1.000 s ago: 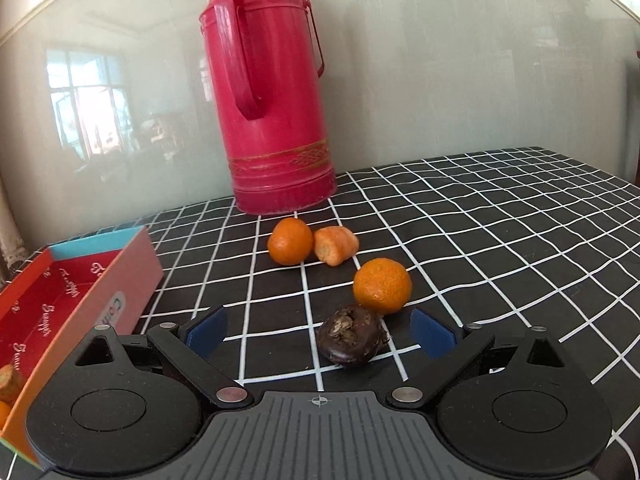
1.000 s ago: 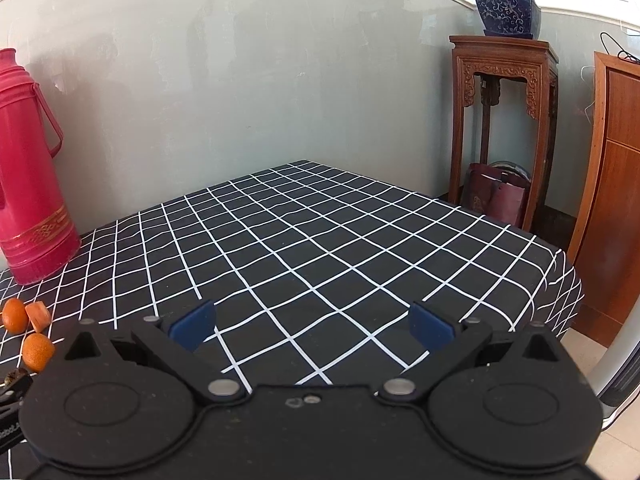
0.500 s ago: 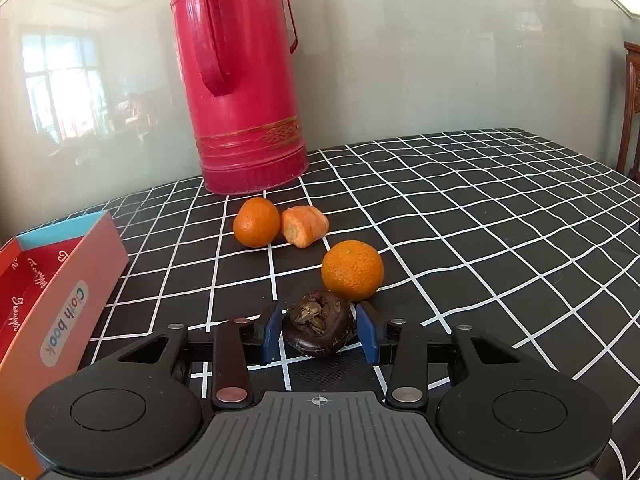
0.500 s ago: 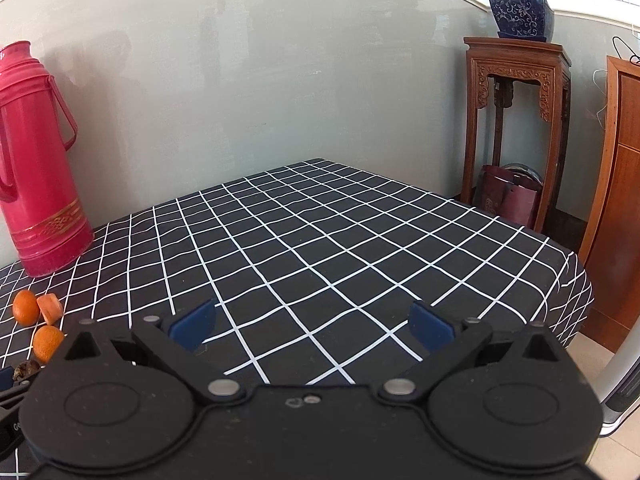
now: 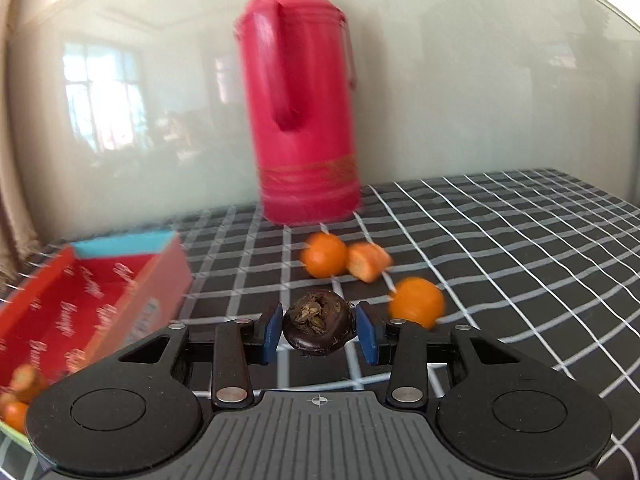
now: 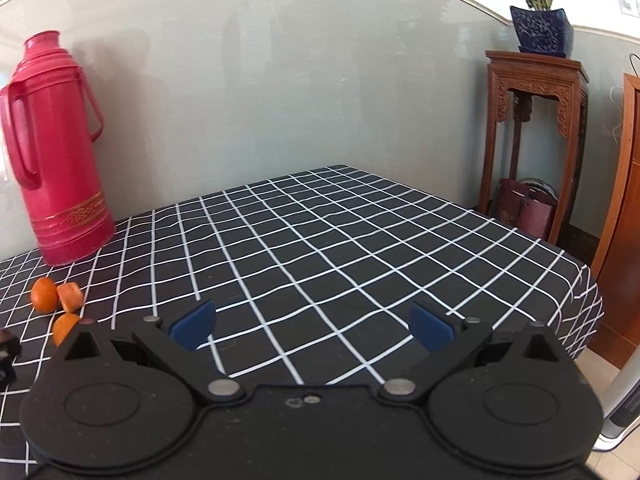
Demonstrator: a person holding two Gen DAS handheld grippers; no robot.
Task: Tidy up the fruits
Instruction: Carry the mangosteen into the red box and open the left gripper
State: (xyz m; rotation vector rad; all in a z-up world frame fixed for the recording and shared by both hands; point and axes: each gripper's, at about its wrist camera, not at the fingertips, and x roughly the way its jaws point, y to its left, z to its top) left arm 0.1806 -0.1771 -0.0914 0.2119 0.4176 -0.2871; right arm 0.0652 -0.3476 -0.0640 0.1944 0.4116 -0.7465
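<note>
Dark brown and wrinkled, the fruit (image 5: 319, 327) is sitting clamped between the blue pads (image 5: 269, 333) of your left gripper (image 5: 319, 333), squeezed at its widest so it cannot roll out. You are carrying it in front of the red thermos (image 5: 304, 120), with the red box (image 5: 80, 304) waiting to the thermos's lower left, probably its destination. Three orange fruits (image 5: 324, 261) are lying just before the thermos.

In the right wrist view, your right gripper (image 6: 312, 326) is hovering wide apart and holding nothing, well right of the thermos, over the checked tablecloth (image 6: 320, 232), keeping clear.
</note>
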